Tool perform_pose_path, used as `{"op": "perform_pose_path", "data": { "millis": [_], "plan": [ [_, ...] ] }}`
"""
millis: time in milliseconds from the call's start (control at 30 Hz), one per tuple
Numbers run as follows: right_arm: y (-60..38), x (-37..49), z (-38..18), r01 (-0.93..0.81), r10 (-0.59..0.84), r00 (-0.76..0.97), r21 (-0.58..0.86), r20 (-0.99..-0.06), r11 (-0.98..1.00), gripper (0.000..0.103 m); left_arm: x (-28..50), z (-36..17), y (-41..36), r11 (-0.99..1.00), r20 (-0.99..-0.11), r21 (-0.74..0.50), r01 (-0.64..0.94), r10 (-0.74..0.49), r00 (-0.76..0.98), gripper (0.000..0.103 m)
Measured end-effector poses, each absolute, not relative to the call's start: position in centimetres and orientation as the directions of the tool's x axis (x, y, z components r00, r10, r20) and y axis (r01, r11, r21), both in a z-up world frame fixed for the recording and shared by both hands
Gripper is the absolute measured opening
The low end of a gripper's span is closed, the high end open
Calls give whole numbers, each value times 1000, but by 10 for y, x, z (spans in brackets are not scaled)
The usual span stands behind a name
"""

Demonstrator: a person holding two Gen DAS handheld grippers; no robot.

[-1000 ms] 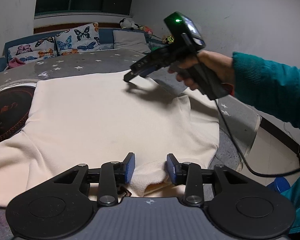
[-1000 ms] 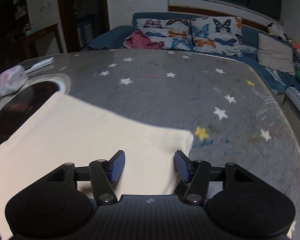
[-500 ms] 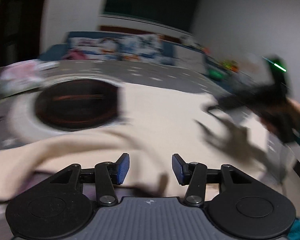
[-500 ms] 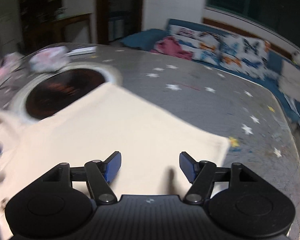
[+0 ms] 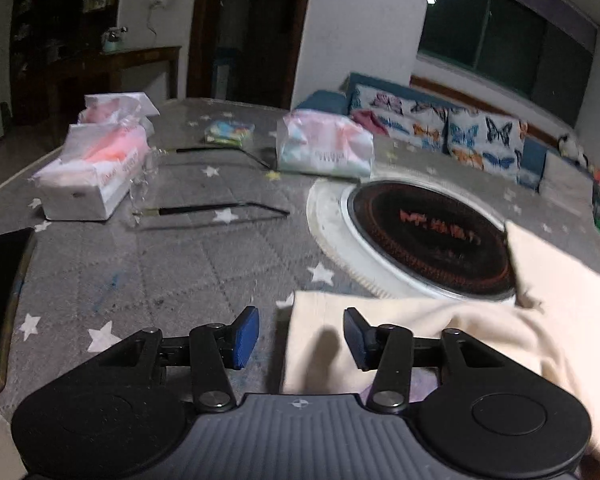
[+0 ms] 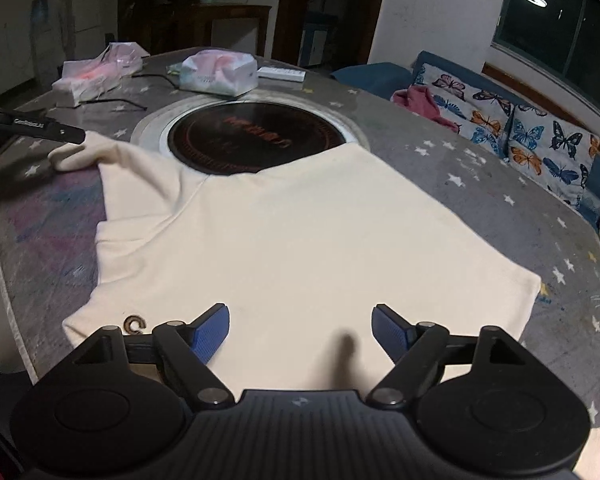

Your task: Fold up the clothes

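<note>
A cream sweatshirt [image 6: 300, 240] lies spread flat on the grey star-patterned table, its far edge over the round hob. One sleeve stretches to the left, and its cuff [image 5: 320, 328] lies between the fingers of my left gripper [image 5: 300, 336], which is open. That gripper also shows at the far left of the right wrist view [image 6: 74, 136], at the sleeve end. My right gripper [image 6: 300, 330] is open and empty, hovering over the near part of the sweatshirt.
A round black induction hob [image 5: 432, 244] sits in the table's middle. Tissue packs [image 5: 96, 168] [image 5: 324, 148], black rods [image 5: 216, 211] and a phone [image 5: 0, 300] lie on the left side. A sofa with butterfly cushions [image 6: 532, 140] stands behind the table.
My left gripper let go of the garment's near edge and swung left to the sleeve cuff. My right gripper pulled back from the far corner and opened wider over the body.
</note>
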State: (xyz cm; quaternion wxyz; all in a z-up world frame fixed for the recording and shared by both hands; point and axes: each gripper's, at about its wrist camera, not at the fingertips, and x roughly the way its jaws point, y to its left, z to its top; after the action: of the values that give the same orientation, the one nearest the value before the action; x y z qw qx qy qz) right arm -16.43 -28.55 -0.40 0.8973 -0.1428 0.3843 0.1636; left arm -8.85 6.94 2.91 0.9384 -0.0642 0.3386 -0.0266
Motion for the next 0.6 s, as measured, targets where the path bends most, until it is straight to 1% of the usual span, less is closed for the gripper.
{"op": "perform_pose_path", "data": {
  "millis": [33, 67, 100, 167, 267, 333, 433, 467, 567, 600],
  "plan": [
    [-286, -165, -5, -401, 181, 649, -131, -739, 907, 80, -88, 28, 68, 990, -636, -138, 23, -106, 764, 42],
    [-286, -165, -6, -399, 178, 648, -131, -741, 908, 80, -86, 26, 66, 990, -640, -134, 38, -116, 759, 28],
    [-286, -165, -8, -397, 175, 646, -131, -743, 908, 80, -84, 25, 63, 991, -643, -125, 51, -120, 757, 23],
    [-288, -165, -10, -388, 171, 641, -124, -748, 913, 80, -78, 24, 61, 993, -633, -99, 66, -114, 766, 9],
    [-290, -165, -13, -378, 164, 635, -119, -755, 918, 80, -66, 29, 56, 997, -602, -43, 67, -79, 795, 7],
    [-291, -165, -15, -372, 157, 631, -120, -760, 920, 80, -56, 33, 50, 998, -569, 19, 63, -41, 821, 7],
    [-291, -164, -17, -367, 156, 628, -114, -762, 923, 81, -36, 34, 47, 996, -546, 73, 57, -8, 837, 8],
    [-291, -164, -18, -365, 157, 629, -111, -761, 925, 81, -30, 34, 46, 995, -546, 84, 54, 1, 838, 11],
    [-290, -166, -15, -363, 158, 636, -112, -756, 925, 81, -21, 32, 50, 997, -570, 75, 22, 25, 821, 14],
    [-290, -167, -14, -364, 158, 638, -114, -753, 924, 81, -23, 32, 51, 998, -569, 69, 12, 30, 822, 19]
  ]
}}
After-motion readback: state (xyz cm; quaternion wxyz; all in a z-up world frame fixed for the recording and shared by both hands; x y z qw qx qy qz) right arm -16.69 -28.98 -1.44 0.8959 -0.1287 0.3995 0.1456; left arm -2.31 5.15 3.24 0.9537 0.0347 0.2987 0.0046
